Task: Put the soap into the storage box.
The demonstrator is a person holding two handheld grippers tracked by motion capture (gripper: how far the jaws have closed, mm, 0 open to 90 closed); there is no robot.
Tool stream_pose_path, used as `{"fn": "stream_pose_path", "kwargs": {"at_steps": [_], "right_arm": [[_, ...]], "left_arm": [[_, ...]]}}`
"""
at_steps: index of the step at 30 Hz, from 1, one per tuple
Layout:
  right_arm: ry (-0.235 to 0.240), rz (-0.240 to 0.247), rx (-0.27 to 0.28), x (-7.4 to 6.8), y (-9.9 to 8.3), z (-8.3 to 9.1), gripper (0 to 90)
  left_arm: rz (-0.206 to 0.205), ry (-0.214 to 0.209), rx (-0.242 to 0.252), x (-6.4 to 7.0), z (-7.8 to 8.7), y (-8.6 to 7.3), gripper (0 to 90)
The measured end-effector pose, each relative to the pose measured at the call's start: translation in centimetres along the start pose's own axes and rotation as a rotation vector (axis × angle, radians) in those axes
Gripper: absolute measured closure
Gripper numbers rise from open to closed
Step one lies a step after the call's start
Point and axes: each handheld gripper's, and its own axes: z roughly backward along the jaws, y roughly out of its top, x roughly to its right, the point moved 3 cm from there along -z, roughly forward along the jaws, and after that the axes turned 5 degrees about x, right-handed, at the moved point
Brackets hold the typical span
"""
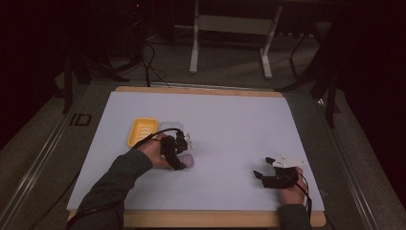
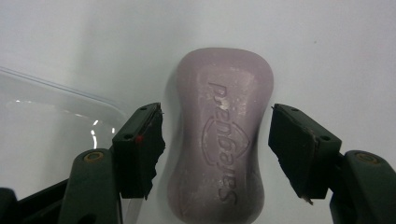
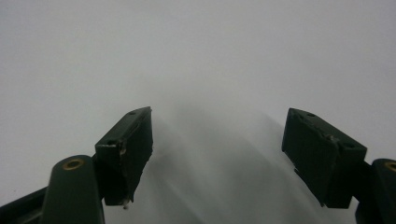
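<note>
- Table (image 1: 230,120) is carrying a yellow dish (image 1: 142,131) and a clear lid (image 2: 42,116) at mid-left.
- Left gripper (image 2: 217,135) is straddling the soap (image 2: 219,135), jaws spread, not quite pinching.
- Right gripper (image 3: 217,154) is sitting near the front right, jaws gaping over bare table.

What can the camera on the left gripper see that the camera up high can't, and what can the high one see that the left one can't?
The left gripper view reads the word "Safeguard" pressed into the pale purple bar of soap, which lies between the left gripper's open jaws, with small gaps on both sides.

The high view takes in the yellow ribbed soap tray, the right gripper resting open on the white table mat, and the person's sleeves.

Both show the soap, the left gripper, the mat, and the clear plastic lid beside the soap.
</note>
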Motion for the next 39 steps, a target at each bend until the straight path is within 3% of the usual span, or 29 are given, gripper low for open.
{"fn": "stream_pose_path", "kwargs": {"at_steps": [4, 14, 22, 27, 39], "right_arm": [[0.000, 0.001, -0.003, 0.0, 0.0, 0.0, 24.3], [0.000, 0.003, -0.008, -0.1, 0.0, -0.1, 24.3], [0.000, 0.006, -0.011, -0.1, 0.0, -0.1, 24.3], [0.000, 0.007, -0.012, -0.1, 0.0, -0.1, 24.3], [-0.001, 0.010, -0.015, -0.1, 0.0, -0.1, 24.3]], "left_arm": [[-0.019, 0.002, -0.034, 0.0, -0.2, 0.1, 35.7], [-0.019, -0.026, -0.068, -0.1, -0.6, 0.2, 35.9], [-0.030, -0.020, -0.095, -0.1, -1.2, 0.4, 36.3], [-0.049, 0.000, -0.137, -0.1, -1.5, 0.6, 37.3], [-0.057, -0.034, -0.173, -0.2, -1.7, 0.9, 42.6]]}}
